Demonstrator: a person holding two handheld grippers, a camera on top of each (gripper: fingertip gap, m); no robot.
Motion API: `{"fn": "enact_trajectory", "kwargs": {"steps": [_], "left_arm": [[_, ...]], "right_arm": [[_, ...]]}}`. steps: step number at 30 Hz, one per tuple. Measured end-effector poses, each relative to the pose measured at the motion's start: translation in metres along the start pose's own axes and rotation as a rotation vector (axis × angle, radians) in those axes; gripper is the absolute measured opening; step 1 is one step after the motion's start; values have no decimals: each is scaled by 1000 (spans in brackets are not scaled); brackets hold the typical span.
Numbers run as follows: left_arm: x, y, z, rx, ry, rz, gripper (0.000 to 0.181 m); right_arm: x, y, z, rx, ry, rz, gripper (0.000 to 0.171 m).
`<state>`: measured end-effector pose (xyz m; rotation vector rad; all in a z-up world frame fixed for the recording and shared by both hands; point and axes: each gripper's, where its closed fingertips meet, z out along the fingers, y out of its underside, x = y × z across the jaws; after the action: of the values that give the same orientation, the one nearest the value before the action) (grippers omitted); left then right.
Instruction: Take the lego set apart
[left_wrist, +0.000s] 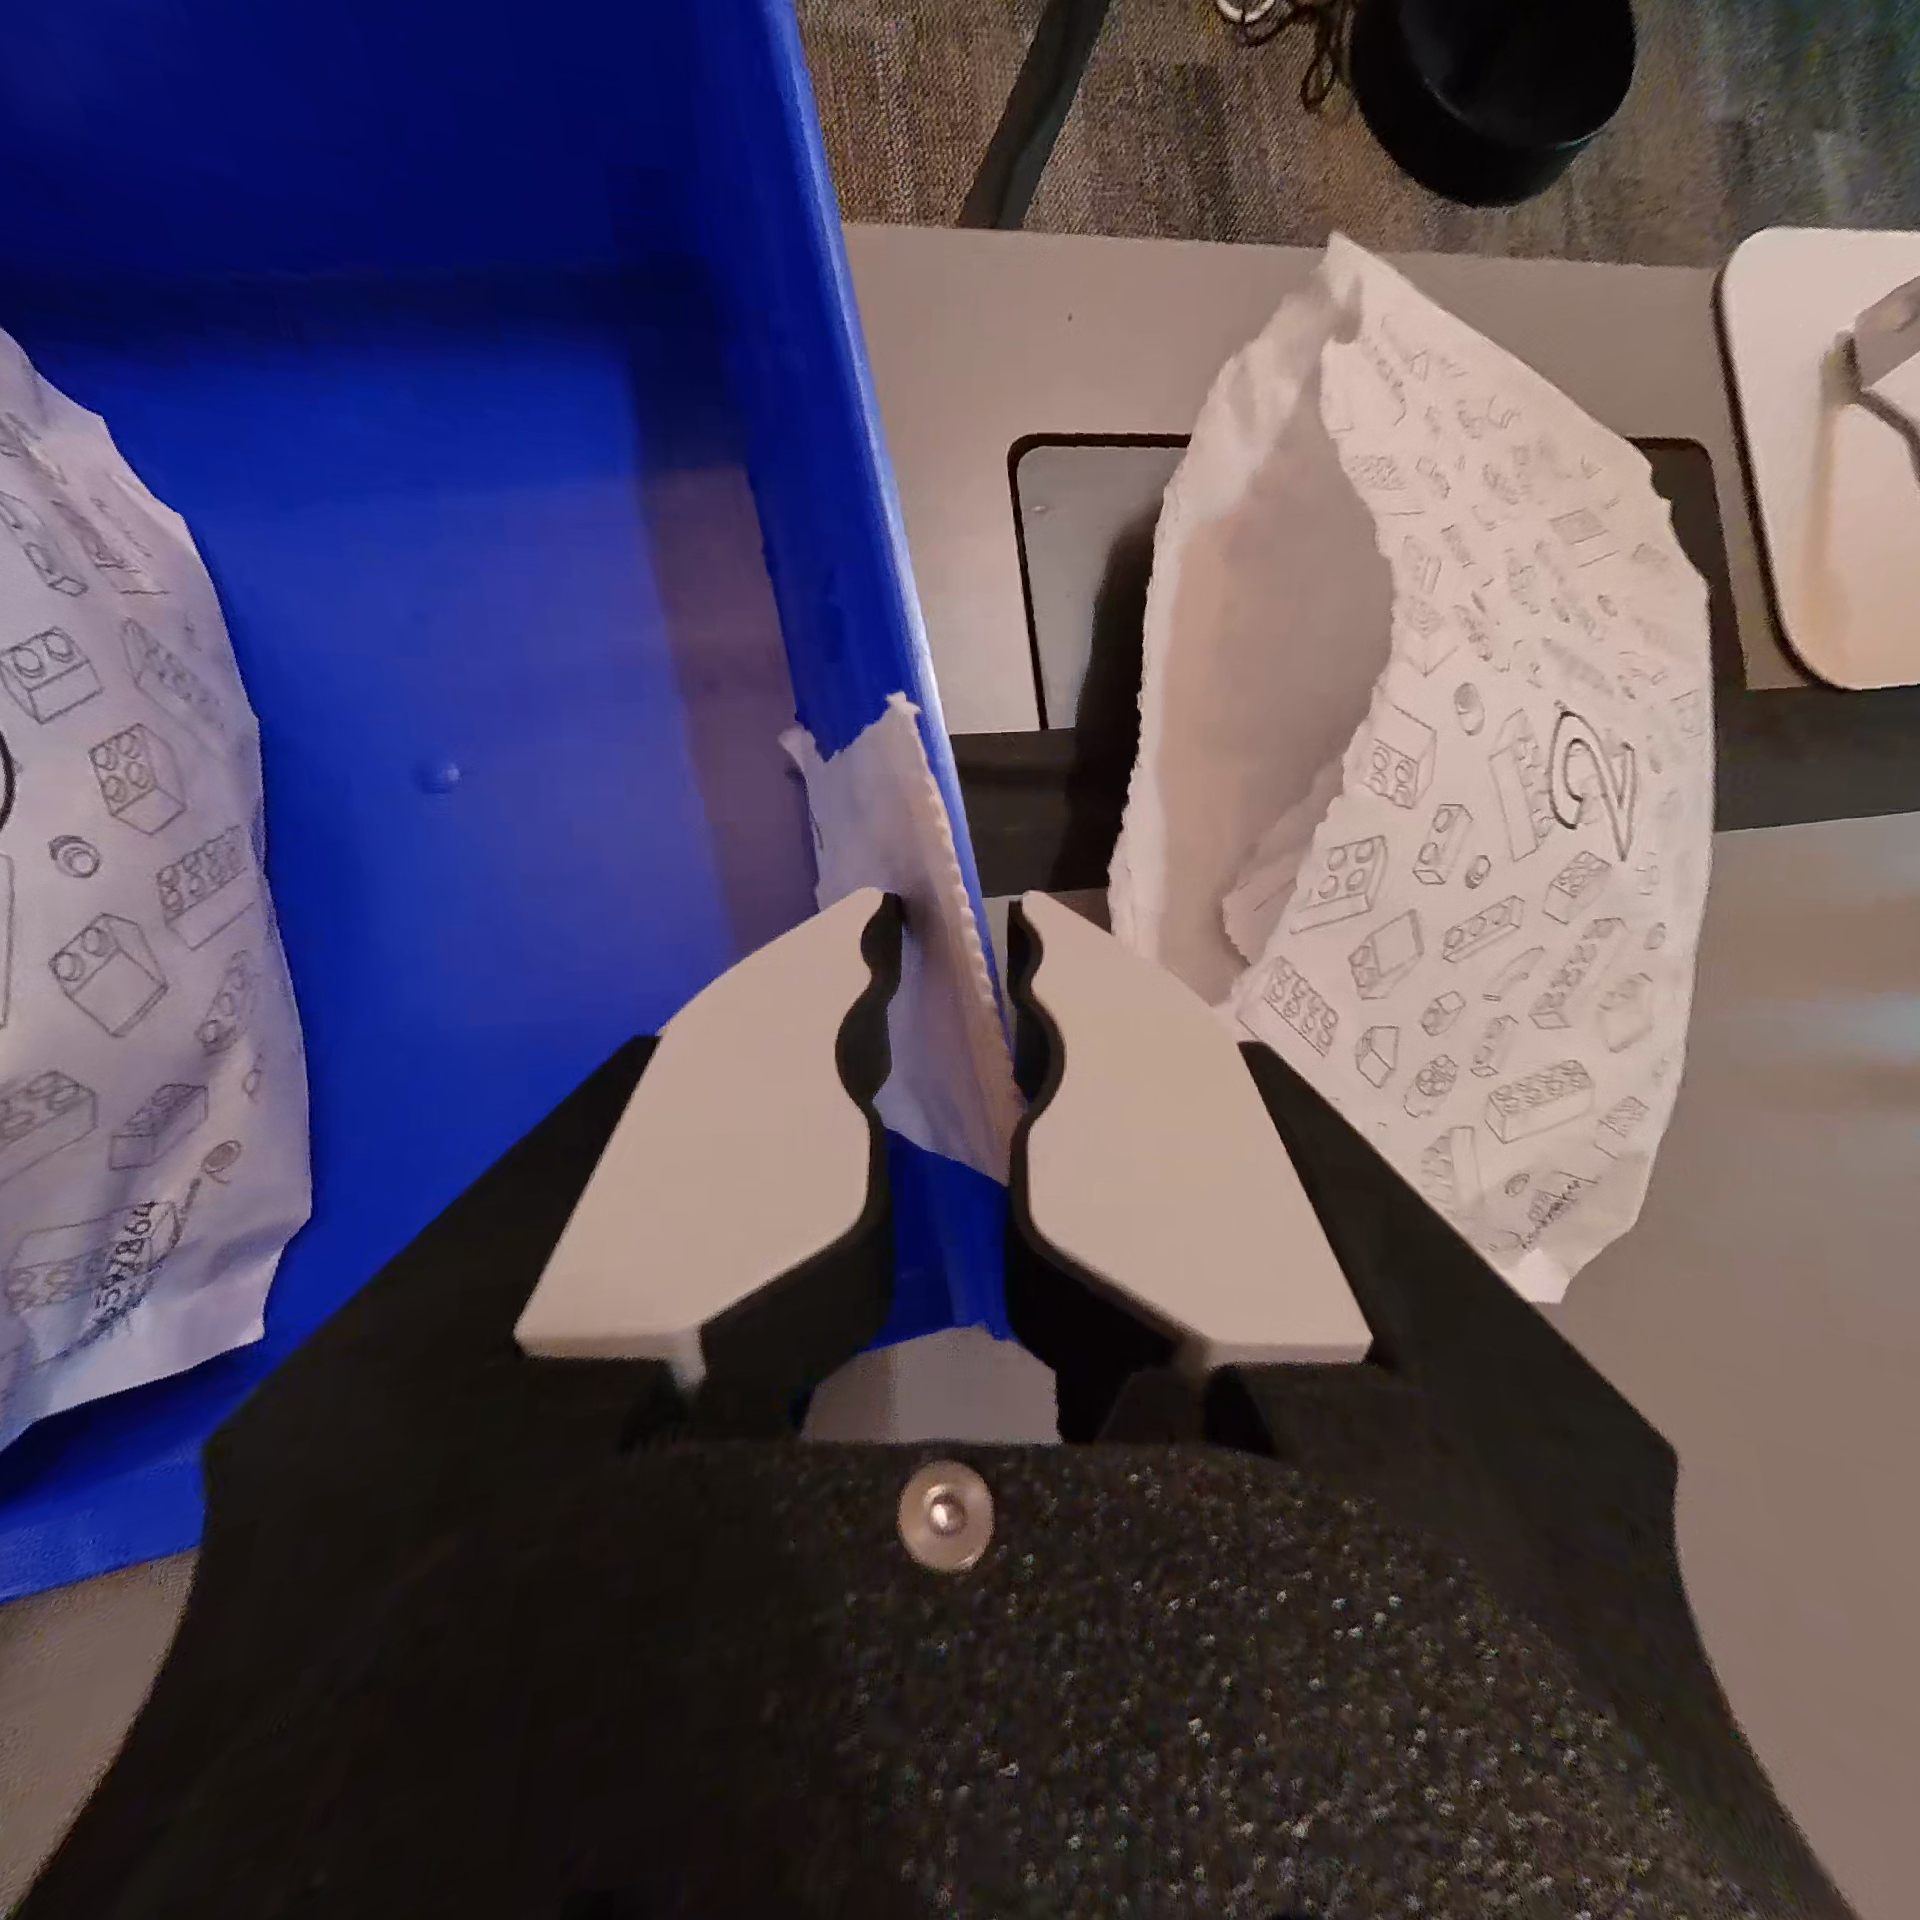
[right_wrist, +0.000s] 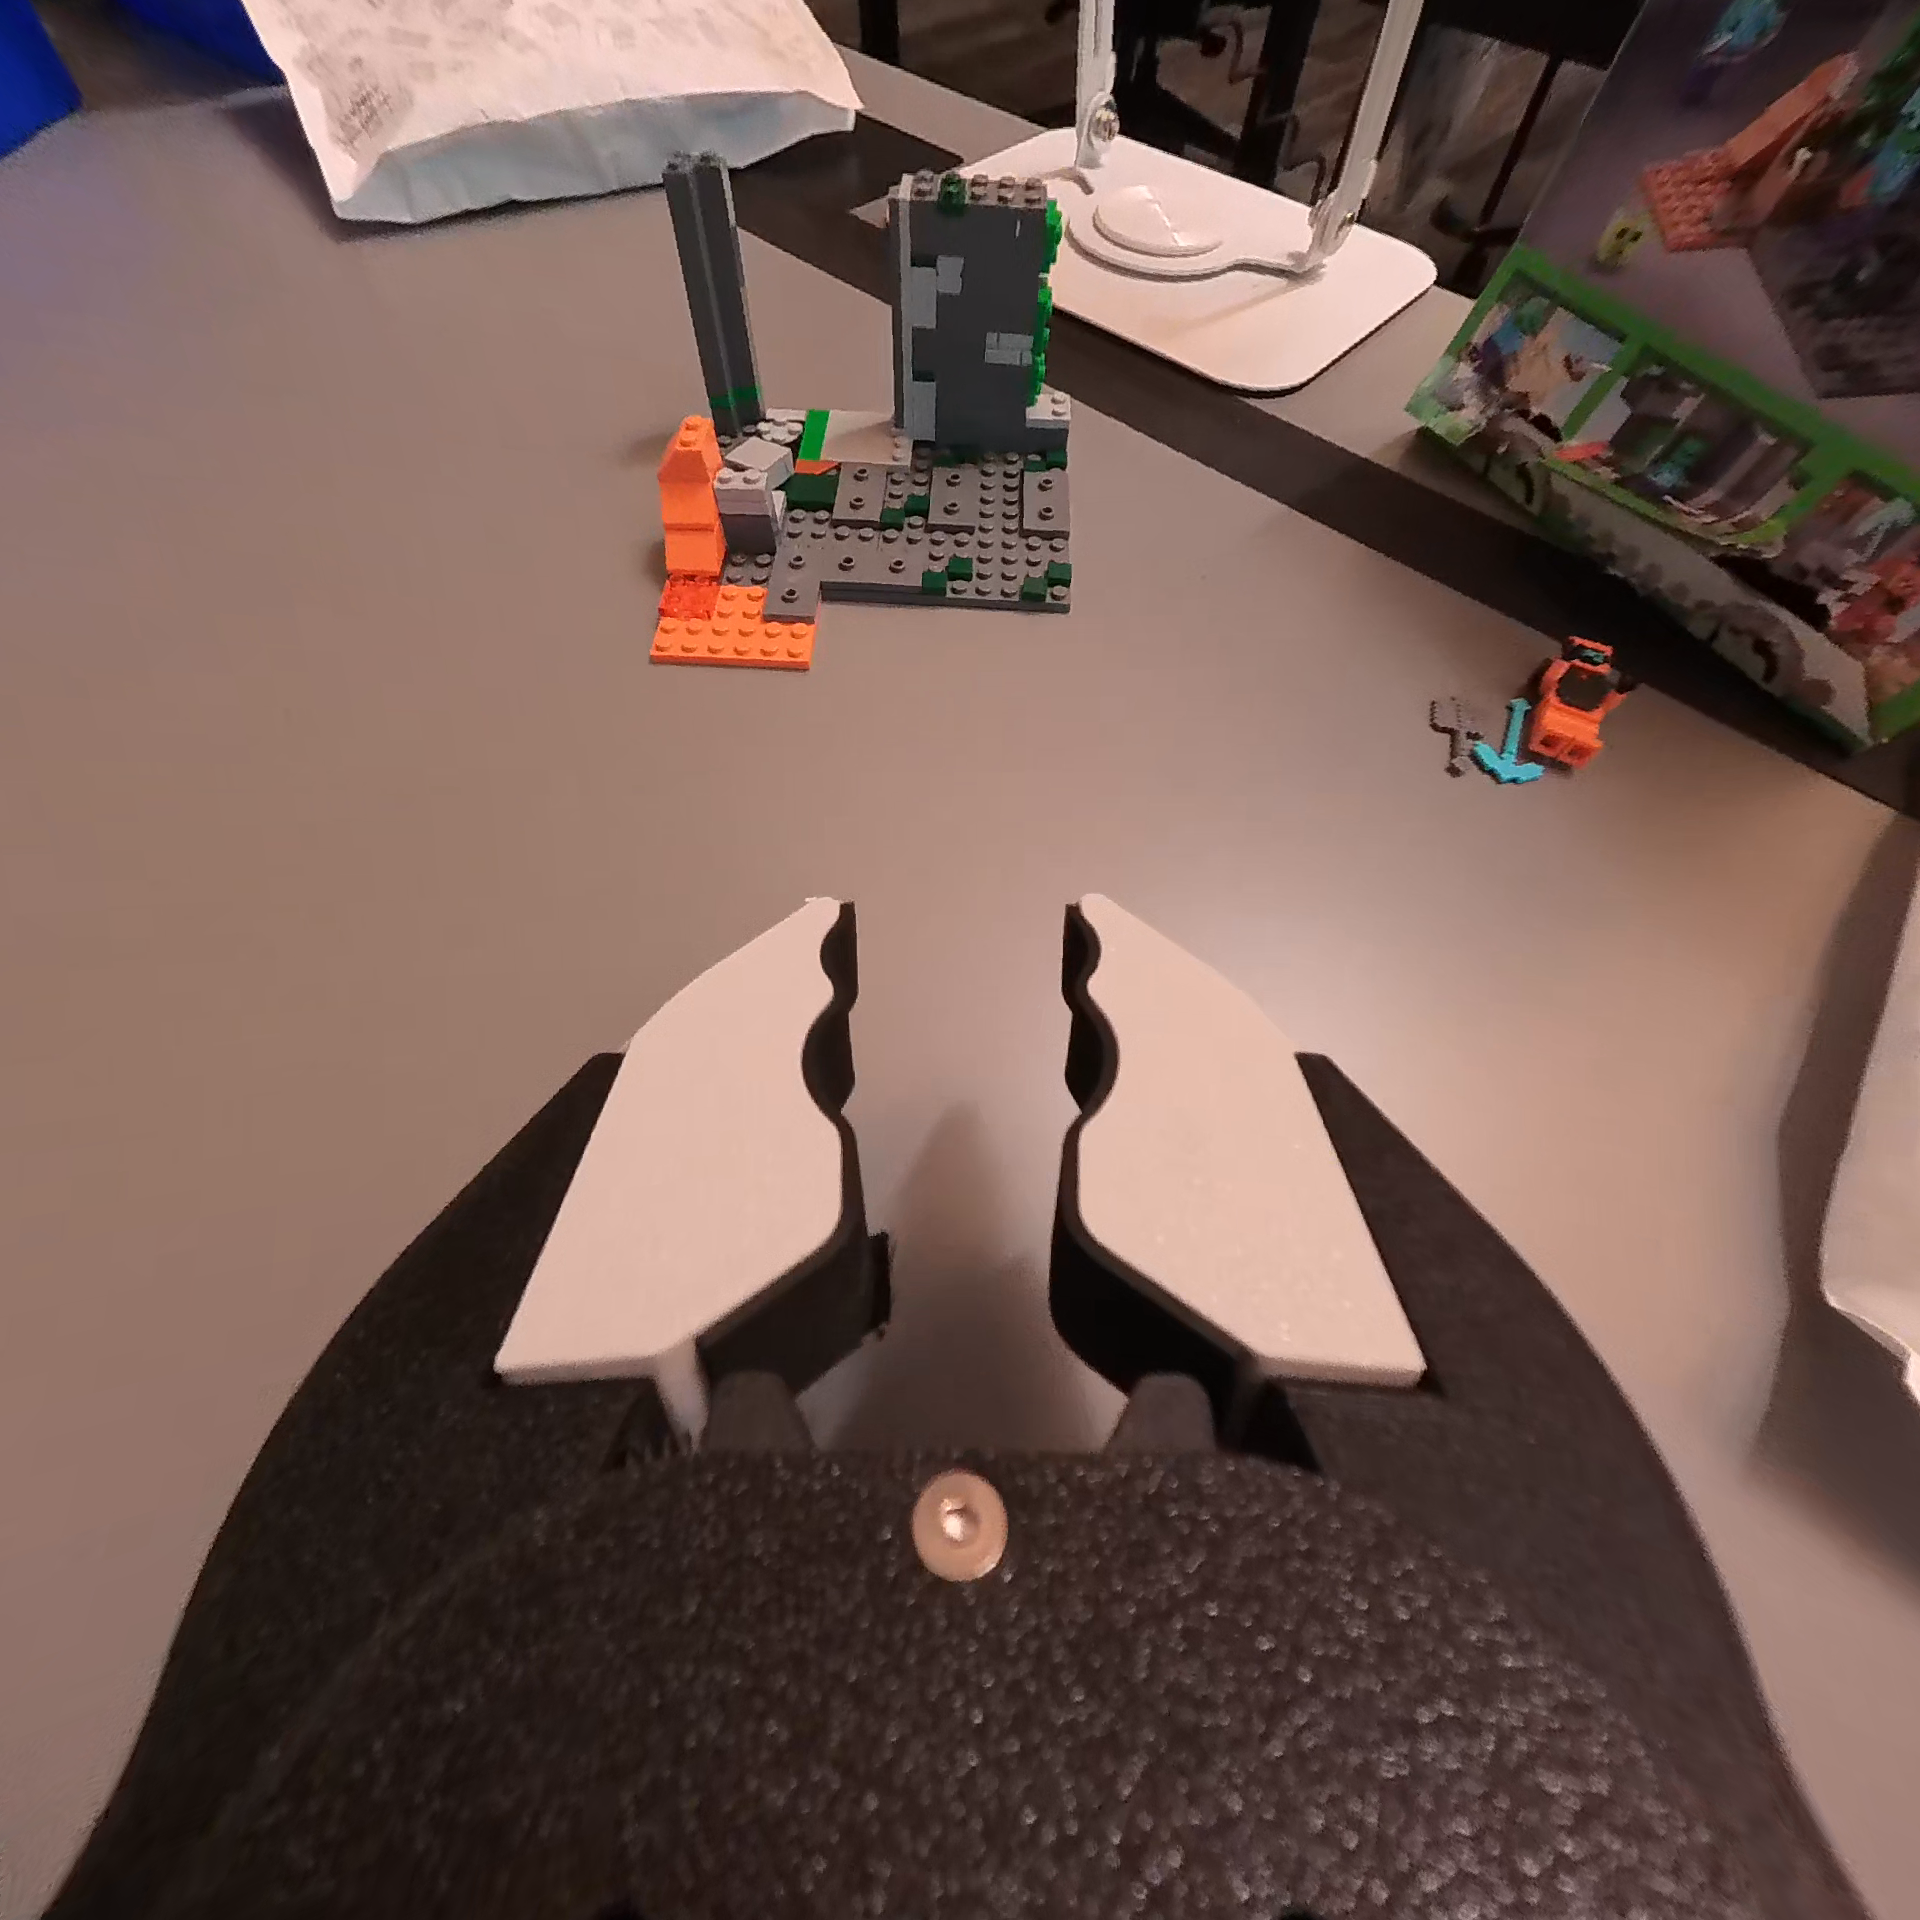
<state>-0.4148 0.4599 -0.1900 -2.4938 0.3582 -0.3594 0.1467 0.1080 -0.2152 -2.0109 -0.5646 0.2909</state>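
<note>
The lego set (right_wrist: 894, 468) stands on the grey table (right_wrist: 312, 727) ahead of my right gripper (right_wrist: 958, 925). It has a grey studded base, an orange plate (right_wrist: 732, 634), a thin dark pillar (right_wrist: 717, 301) and a grey tower with green bits (right_wrist: 971, 322). The right gripper is open and empty, well short of the set. My left gripper (left_wrist: 951, 914) is closed around the right wall of a blue bin (left_wrist: 468, 468), with a torn white paper strip (left_wrist: 914, 831) between its fingers.
A printed paper bag (left_wrist: 114, 935) lies in the bin. An open printed bag (left_wrist: 1455, 831) lies on the table to its right and also shows in the right wrist view (right_wrist: 561, 94). A small orange figure (right_wrist: 1569, 707), the set's box (right_wrist: 1714, 499) and a white stand base (right_wrist: 1226, 270) are at the right. There is about 65 cm between the tips of the two grippers. To reach the orange plate (right_wrist: 732, 634) in a straight line is about 15 cm for my right fingers, about 50 cm for my left.
</note>
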Motion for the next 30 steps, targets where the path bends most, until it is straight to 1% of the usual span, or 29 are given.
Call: {"fn": "enact_trajectory", "kwargs": {"steps": [7,9,12,14,16,19,22,25,28,30], "left_arm": [[2,-15,-36,62,-4,16,7],[4,-25,-54,110,-20,31,2],[29,-42,-88,200,41,75,0],[63,-46,-110,241,137,119,0],[103,-45,-130,281,220,204,0],[175,-28,-153,309,377,324,0],[259,9,-164,268,561,473,0],[341,58,-166,183,739,625,0],[408,107,-159,81,856,774,0],[444,132,-153,25,926,838,0]], "right_arm": [[-2,4,0,-22,14,-47,36],[-1,2,-2,-15,18,-51,35],[-4,-6,-6,15,9,-57,35],[-11,-15,-9,51,-20,-63,35],[-21,-28,-10,98,-66,-72,35],[-43,-51,-10,156,-145,-98,35],[-70,-77,-6,184,-229,-155,37],[-99,-102,-2,200,-313,-213,41],[-119,-122,4,199,-366,-246,49],[-125,-127,9,180,-384,-252,56]]}}
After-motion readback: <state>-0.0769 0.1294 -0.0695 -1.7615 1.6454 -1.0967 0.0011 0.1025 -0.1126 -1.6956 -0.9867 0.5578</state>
